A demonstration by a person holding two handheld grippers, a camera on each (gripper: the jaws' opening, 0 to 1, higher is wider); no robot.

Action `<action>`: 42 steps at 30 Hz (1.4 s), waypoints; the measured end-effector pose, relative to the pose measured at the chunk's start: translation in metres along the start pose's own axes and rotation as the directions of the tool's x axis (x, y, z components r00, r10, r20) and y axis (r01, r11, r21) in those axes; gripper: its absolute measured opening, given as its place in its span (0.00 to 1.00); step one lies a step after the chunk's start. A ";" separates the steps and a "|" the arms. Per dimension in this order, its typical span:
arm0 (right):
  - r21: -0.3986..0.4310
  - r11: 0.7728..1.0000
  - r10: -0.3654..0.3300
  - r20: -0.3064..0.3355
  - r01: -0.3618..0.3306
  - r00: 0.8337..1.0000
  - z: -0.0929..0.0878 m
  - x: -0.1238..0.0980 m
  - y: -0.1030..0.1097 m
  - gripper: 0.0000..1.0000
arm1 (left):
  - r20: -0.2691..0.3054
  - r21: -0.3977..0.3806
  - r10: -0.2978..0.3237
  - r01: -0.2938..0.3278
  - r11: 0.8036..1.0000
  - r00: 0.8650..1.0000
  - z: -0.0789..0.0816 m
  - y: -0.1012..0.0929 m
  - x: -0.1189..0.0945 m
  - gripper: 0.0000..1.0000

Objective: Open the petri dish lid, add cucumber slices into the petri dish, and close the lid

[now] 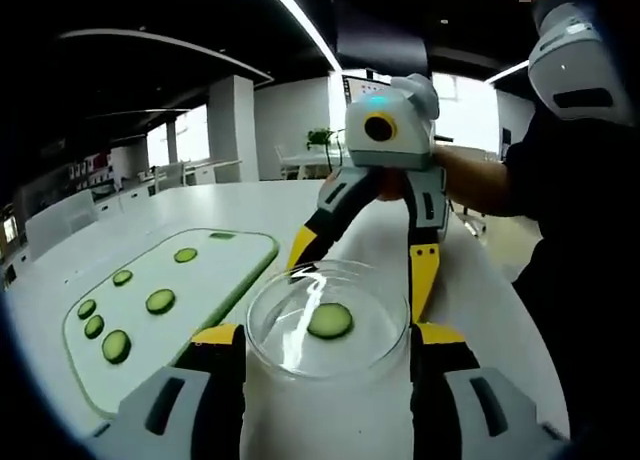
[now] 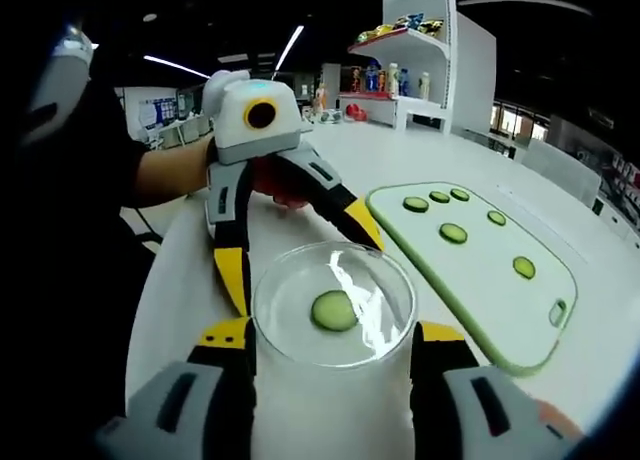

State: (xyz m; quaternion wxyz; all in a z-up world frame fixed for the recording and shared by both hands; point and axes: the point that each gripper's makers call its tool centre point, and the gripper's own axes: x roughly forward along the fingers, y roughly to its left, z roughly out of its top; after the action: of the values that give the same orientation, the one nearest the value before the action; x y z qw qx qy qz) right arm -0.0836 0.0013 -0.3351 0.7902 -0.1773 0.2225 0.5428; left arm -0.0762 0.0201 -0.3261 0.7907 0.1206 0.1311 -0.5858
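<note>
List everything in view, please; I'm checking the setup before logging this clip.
petri dish: one, clear, on the table between the jaws of both grippers
cucumber slice: one, green, inside the dish
loose slices: six, green, spread on the cutting board
cutting board: one, white with green rim, beside the dish
table: one, white
shelf: one, white, colourful items on it, far behind
arm: bare forearm, dark sleeve
left gripper: grey, yellow-black jaws flanking the dish
right gripper: same colours, flanking it opposite
</note>
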 end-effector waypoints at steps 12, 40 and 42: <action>-0.016 1.000 0.008 0.016 -0.008 1.000 -0.004 0.001 0.002 0.61 | -0.017 0.029 0.011 -0.011 1.000 1.000 -0.006 0.000 0.001 0.71; 0.156 0.959 -0.253 0.080 0.238 0.964 -0.013 -0.084 0.010 0.97 | -0.044 -0.069 0.326 -0.328 0.942 0.945 0.012 -0.009 -0.095 0.95; 0.159 0.951 -0.281 0.088 0.265 0.956 -0.011 -0.093 0.015 0.97 | -0.078 -0.030 0.375 -0.378 0.925 0.924 0.006 -0.011 -0.105 0.95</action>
State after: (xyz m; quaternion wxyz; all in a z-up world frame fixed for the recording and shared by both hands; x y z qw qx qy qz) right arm -0.1282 -0.0714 -0.2943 0.8796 -0.1180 0.1910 0.4194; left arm -0.1158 0.1090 -0.2837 0.8857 0.1469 0.1465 -0.4152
